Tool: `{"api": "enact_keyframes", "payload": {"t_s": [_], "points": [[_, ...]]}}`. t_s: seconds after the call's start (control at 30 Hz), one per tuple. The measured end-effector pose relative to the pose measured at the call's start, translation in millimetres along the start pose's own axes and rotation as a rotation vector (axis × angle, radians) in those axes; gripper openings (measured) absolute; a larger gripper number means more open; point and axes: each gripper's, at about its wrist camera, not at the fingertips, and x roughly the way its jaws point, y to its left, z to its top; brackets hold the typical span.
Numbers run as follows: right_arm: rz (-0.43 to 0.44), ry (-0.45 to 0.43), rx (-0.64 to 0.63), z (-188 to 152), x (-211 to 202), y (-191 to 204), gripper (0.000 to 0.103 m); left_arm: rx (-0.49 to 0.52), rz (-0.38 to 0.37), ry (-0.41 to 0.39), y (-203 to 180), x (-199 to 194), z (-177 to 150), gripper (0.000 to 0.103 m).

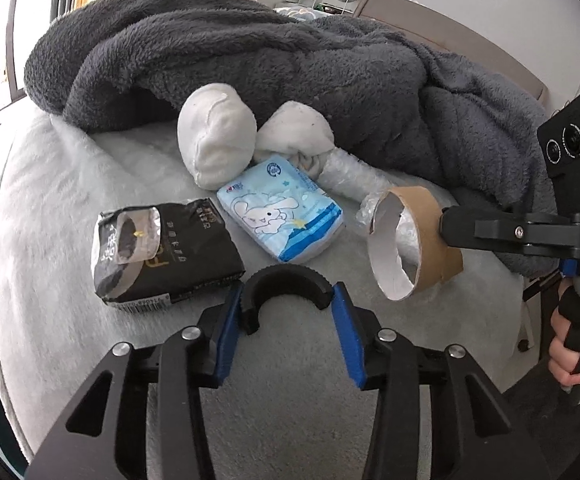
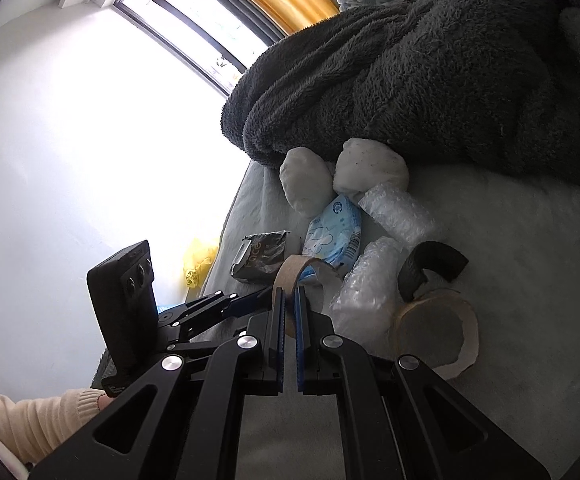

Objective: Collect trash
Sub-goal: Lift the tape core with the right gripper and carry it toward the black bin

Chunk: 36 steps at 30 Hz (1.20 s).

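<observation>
Left gripper (image 1: 288, 316): matte black linkage arms with triangular cut-outs, round silver pivot screws (image 1: 191, 333) and blue finger plates (image 1: 348, 342). Right gripper (image 2: 289, 314): the same black links and silver screws, with ridged blue pads (image 2: 300, 340) on its inner faces. Beside that gripper's arm in the left view sit a black camera block with three round lenses (image 1: 576, 140), white letters "DA", and a bare-skinned hand (image 1: 574, 344) on a grip with black foam rings. A cream knitted sleeve (image 2: 38, 416) shows in the right view.
</observation>
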Motion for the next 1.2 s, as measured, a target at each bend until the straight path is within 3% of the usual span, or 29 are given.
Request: {"api": "enact_keyframes", "payload": {"t_s": [0.47, 0.87, 1.2], "points": [[0.051, -0.014, -0.051, 14, 21, 38, 0.004, 0.062, 0.114, -0.194, 2, -62, 9, 0.046], [0.100, 0.010, -0.125, 27, 58, 95, 0.004, -0.005, 0.203, -0.230, 54, -100, -4, 0.046], [0.141, 0.049, -0.170, 30, 94, 132, 0.004, -0.102, 0.269, -0.212, 110, -123, -20, 0.046]]}}
